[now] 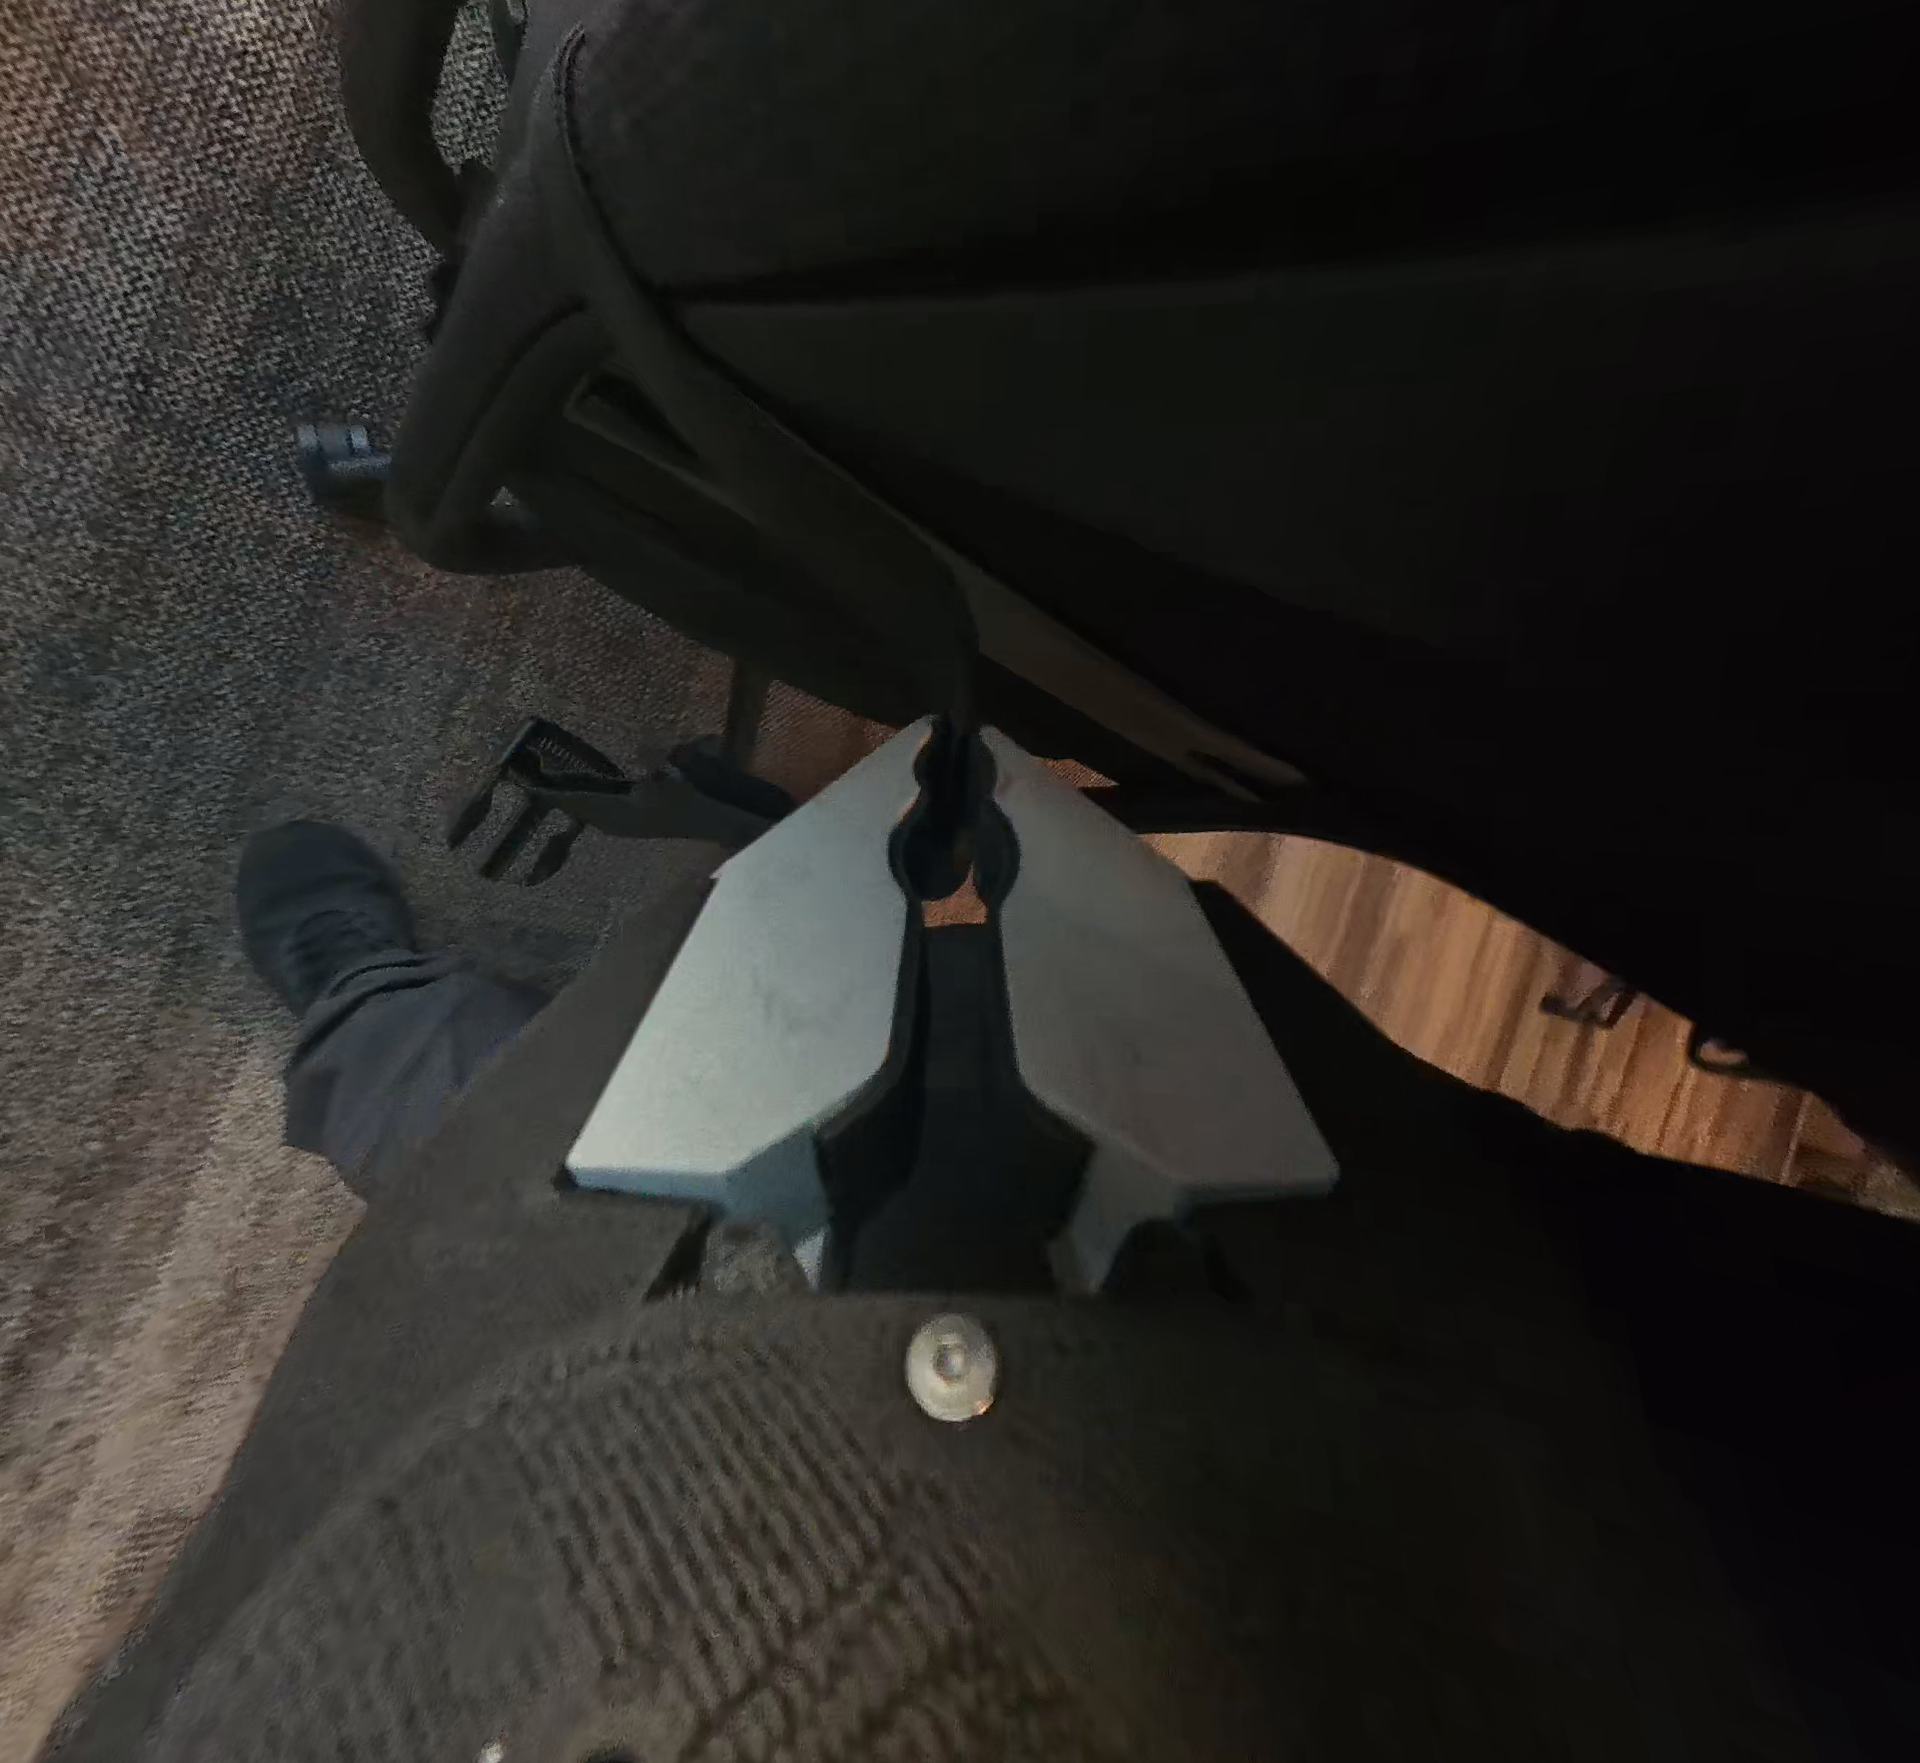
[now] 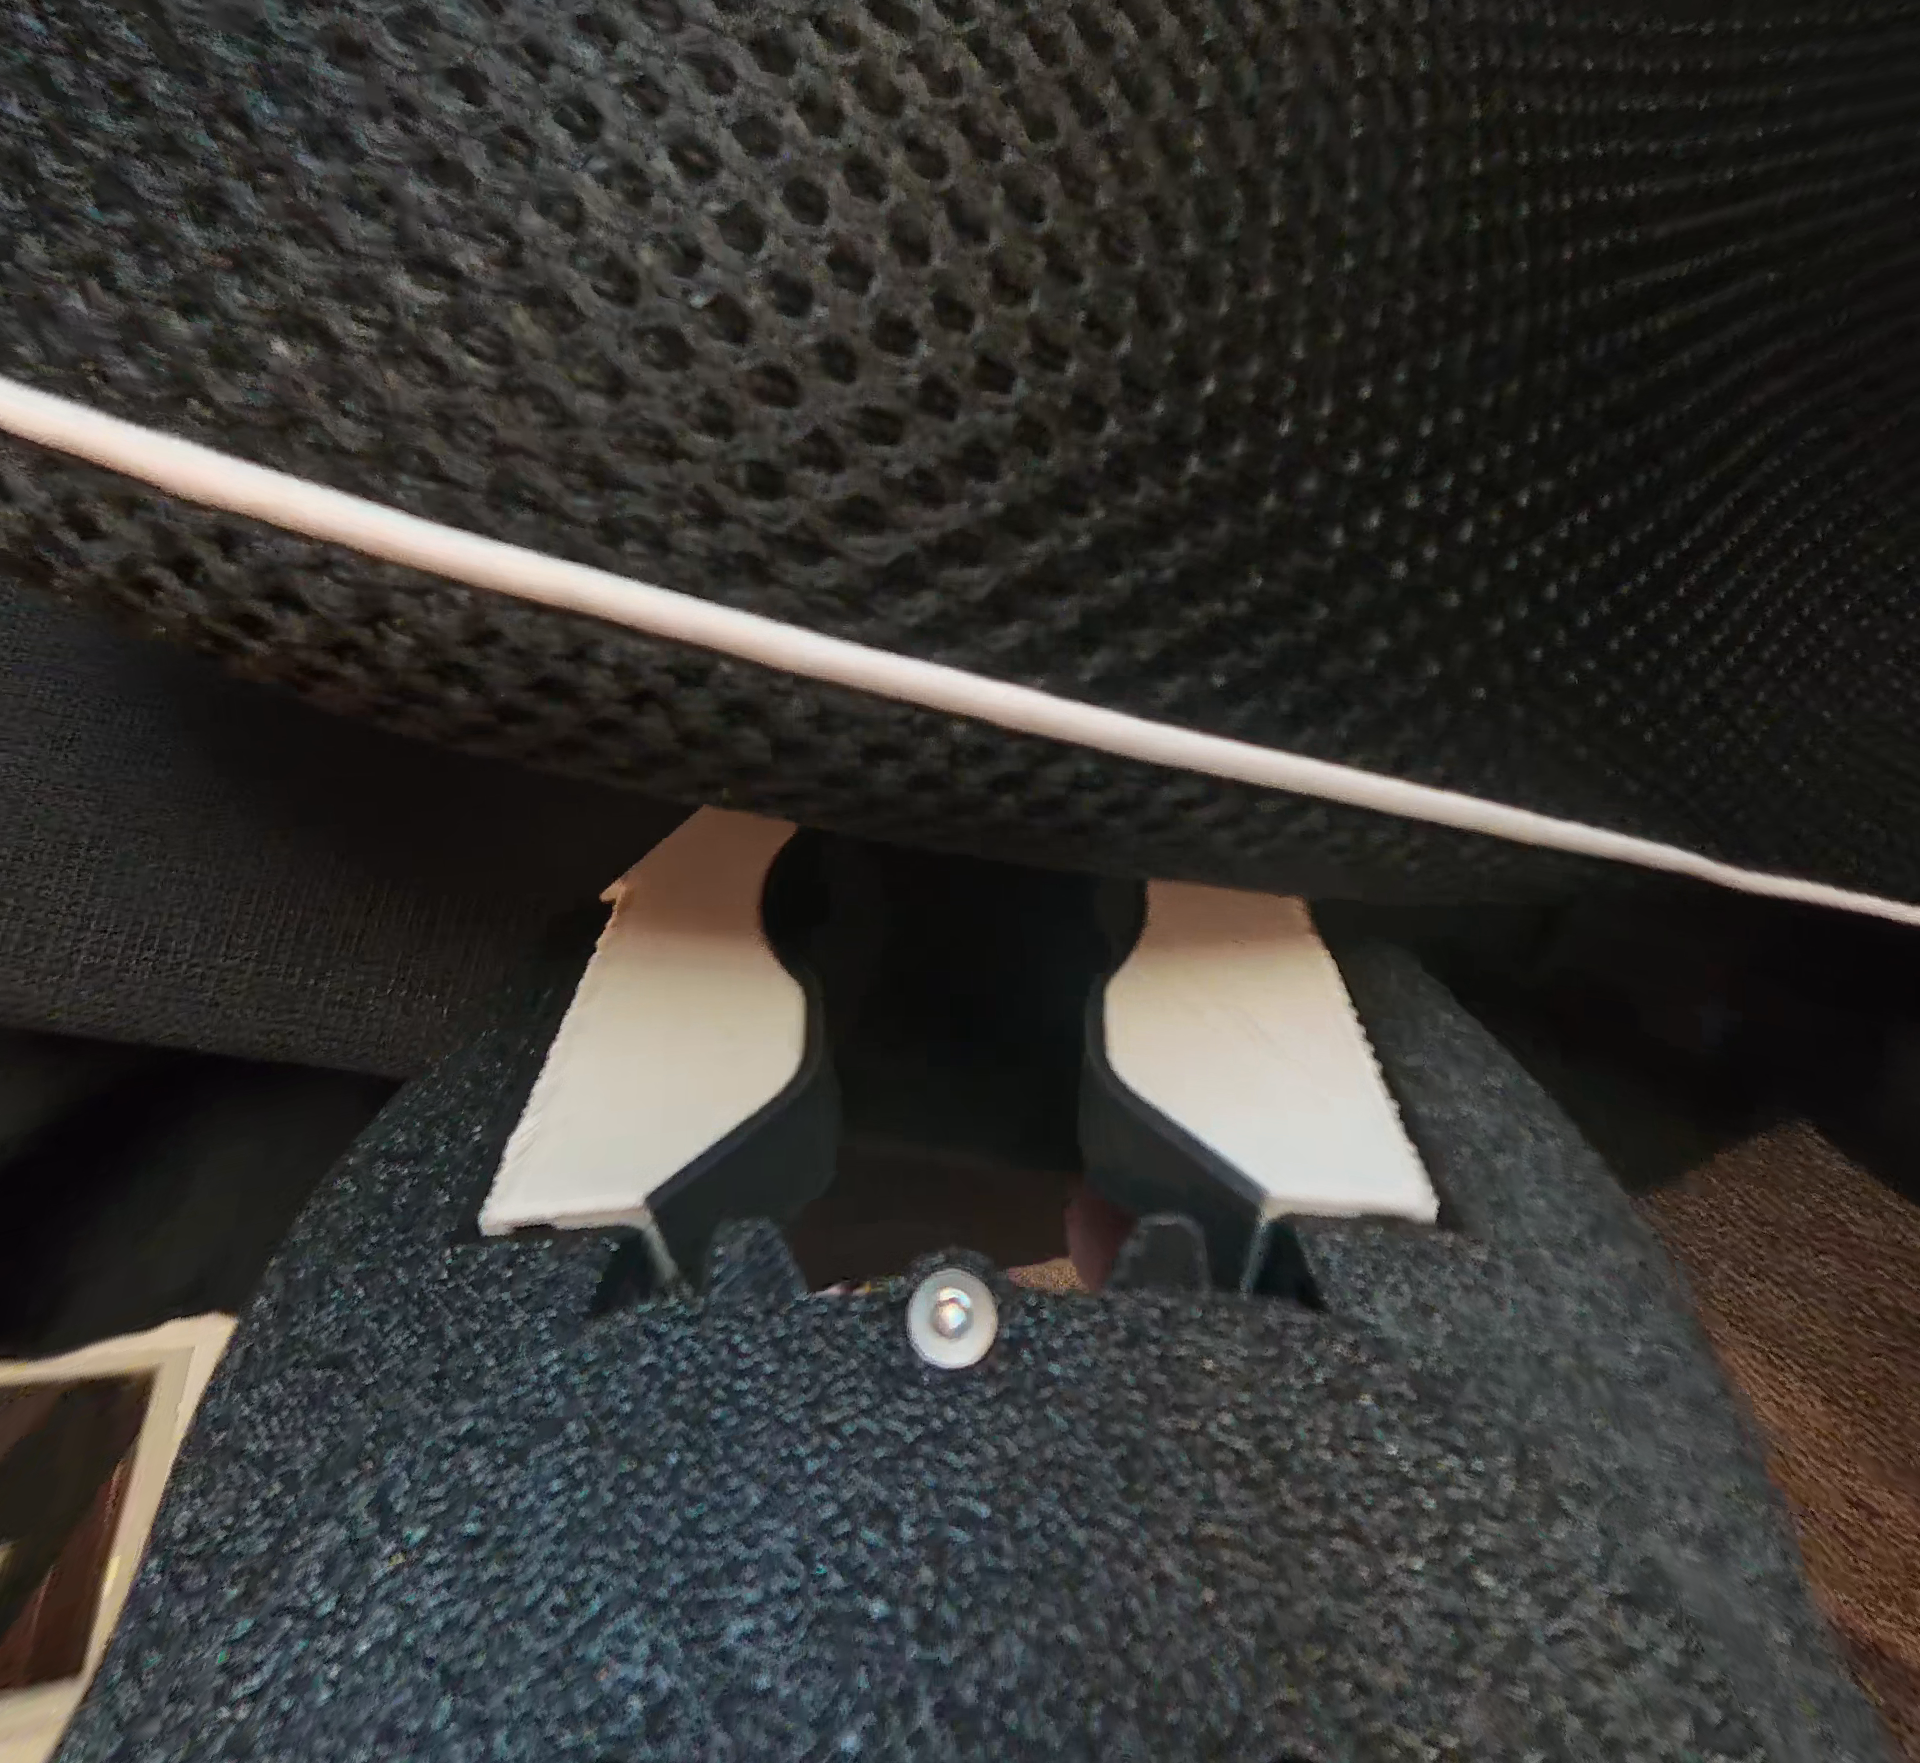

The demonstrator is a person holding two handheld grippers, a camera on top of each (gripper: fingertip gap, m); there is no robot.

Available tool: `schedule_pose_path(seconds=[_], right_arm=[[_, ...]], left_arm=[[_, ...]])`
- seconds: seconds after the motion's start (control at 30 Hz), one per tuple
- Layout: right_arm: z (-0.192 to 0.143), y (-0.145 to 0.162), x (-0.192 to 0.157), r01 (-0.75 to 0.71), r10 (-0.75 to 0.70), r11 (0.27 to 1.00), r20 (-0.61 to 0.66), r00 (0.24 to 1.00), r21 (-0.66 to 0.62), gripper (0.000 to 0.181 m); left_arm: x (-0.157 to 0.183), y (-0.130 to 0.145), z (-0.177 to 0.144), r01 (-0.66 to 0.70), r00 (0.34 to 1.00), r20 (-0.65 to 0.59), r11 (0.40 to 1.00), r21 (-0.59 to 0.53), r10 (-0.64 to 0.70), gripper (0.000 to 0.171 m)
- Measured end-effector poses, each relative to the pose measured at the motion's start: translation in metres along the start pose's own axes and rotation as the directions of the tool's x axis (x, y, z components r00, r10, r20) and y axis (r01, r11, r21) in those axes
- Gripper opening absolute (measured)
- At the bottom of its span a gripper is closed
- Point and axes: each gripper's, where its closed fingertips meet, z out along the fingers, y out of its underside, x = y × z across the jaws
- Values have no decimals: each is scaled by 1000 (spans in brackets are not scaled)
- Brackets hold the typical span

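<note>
In the left wrist view my left gripper (image 1: 951,763) is shut on a thin black strap (image 1: 613,259). The strap runs up and left along the edge of a large black fabric object (image 1: 1143,155) that fills the top of the view. In the right wrist view my right gripper (image 2: 956,882) is open with its white fingers (image 2: 675,1017) spread. Their tips are hidden under the lower edge of a black mesh cushion (image 2: 935,259) with white piping (image 2: 727,617). I cannot tell whether the fingers touch the mesh. Dark fabric lies behind the gap.
Speckled grey-brown carpet (image 1: 156,363) covers the left. A person's dark shoe (image 1: 312,913) and trouser leg stand on it. A black caster (image 1: 338,451) and a chair base leg (image 1: 540,788) are near. A wooden surface (image 1: 1455,965) shows at right. A white-framed object (image 2: 94,1464) sits lower left.
</note>
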Motion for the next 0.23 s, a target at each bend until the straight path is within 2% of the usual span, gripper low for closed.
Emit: schedule_pose_path(seconds=[0.03,0.1,0.23], right_arm=[[-2,-1,-4,7,-7,1000,44,999,-7,36],[-6,-1,-11,10,-7,1000,117,993,-28,14],[-27,1,-25,32,-18,998,203,979,-63,2]], left_arm=[[3,-1,2,21,1000,-4,1000,11,-21,0],[9,-4,6,53,998,-21,998,37,-52,0],[12,-6,10,88,996,-13,996,2,-88,0]])
